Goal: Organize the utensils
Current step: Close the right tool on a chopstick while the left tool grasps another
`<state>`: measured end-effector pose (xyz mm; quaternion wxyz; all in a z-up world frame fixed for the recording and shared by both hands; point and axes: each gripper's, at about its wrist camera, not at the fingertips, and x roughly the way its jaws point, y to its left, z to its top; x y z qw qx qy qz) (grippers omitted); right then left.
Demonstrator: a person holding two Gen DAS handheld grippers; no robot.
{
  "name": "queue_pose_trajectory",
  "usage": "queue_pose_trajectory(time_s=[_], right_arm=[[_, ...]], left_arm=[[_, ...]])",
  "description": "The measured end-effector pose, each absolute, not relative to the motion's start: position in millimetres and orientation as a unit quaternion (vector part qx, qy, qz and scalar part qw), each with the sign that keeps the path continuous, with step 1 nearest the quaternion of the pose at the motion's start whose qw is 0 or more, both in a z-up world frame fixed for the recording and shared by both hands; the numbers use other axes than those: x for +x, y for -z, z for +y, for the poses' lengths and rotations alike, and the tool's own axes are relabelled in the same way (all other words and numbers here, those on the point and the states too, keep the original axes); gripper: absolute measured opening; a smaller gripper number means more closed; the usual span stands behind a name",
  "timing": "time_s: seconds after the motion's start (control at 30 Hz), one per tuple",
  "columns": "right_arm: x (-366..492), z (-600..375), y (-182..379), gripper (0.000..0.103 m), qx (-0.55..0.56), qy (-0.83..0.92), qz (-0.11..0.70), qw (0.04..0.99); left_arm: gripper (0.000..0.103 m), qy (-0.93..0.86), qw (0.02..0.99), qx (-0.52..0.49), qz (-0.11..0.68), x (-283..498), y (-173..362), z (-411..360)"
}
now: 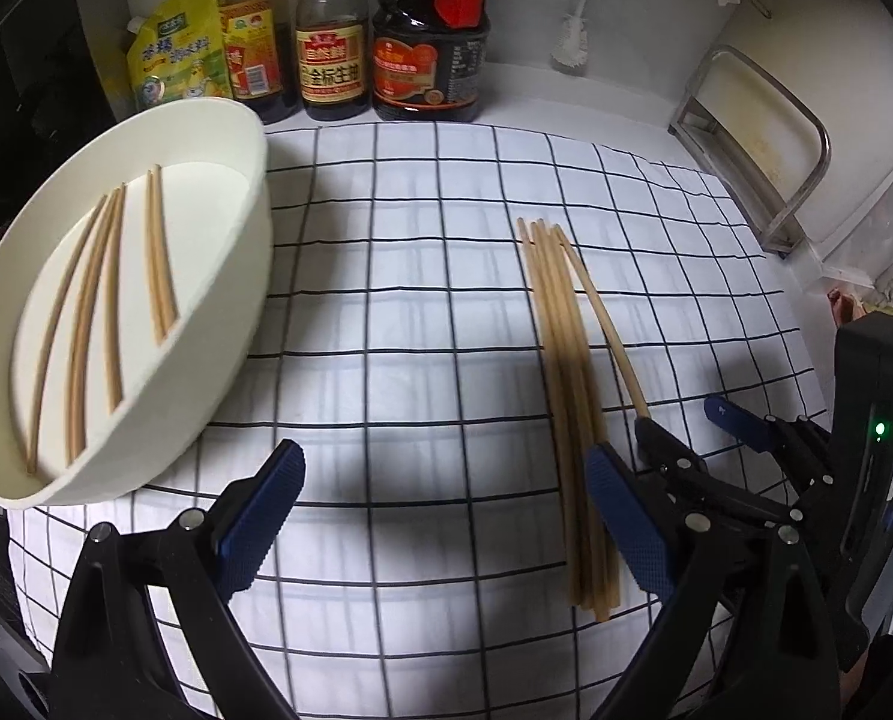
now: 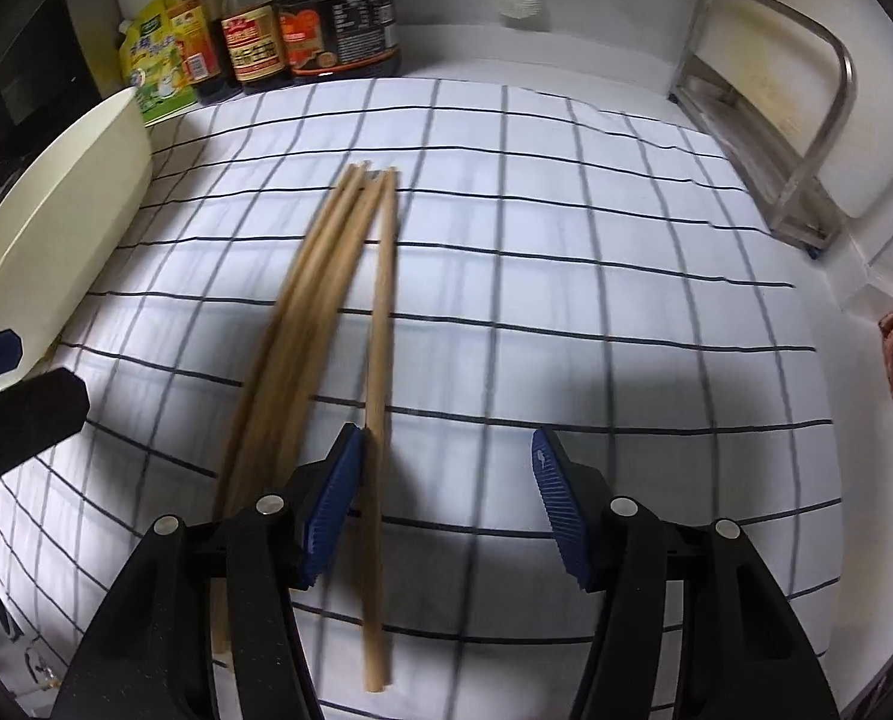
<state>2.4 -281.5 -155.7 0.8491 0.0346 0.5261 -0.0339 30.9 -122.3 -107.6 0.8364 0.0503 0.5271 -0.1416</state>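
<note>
Several wooden chopsticks (image 1: 566, 360) lie in a bundle on the checked cloth (image 1: 422, 312). A white oval tray (image 1: 218, 324) at the left holds several more chopsticks (image 1: 104, 300). My left gripper (image 1: 440, 516) is open and empty above the cloth, between the tray and the bundle. My right gripper (image 2: 446, 498) is open. One chopstick (image 2: 380, 360) lies between its fingers, against the left pad (image 2: 332, 498). The rest of the bundle (image 2: 290, 348) lies left of that pad. The right gripper also shows in the left wrist view (image 1: 680, 426).
Sauce bottles (image 1: 332, 42) and a yellow pouch (image 1: 170, 48) stand at the back wall. A metal rack with a cutting board (image 1: 758, 138) stands at the right. A white brush (image 1: 572, 42) hangs on the back wall. The tray edge (image 2: 62, 228) shows left in the right wrist view.
</note>
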Motion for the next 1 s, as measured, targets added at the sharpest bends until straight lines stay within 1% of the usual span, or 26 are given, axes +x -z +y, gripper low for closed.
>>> queue_pose_trajectory(time_s=[0.4, 0.83, 1.0], right_arm=[[-5, -327, 157, 0.055, 0.051, 0.043, 0.518, 0.853], [-1, -320, 157, 0.056, 0.04, 0.019, 0.51, 0.859], [0, -320, 157, 0.055, 0.04, 0.018, 0.509, 0.86]], left_arm=[[0.093, 0.123, 0.831, 0.074, 0.538, 41, 143, -146], [0.094, 0.105, 0.841, 0.091, 0.523, 42, 153, -149], [0.091, 0.104, 0.833, 0.095, 0.536, 43, 158, -149]])
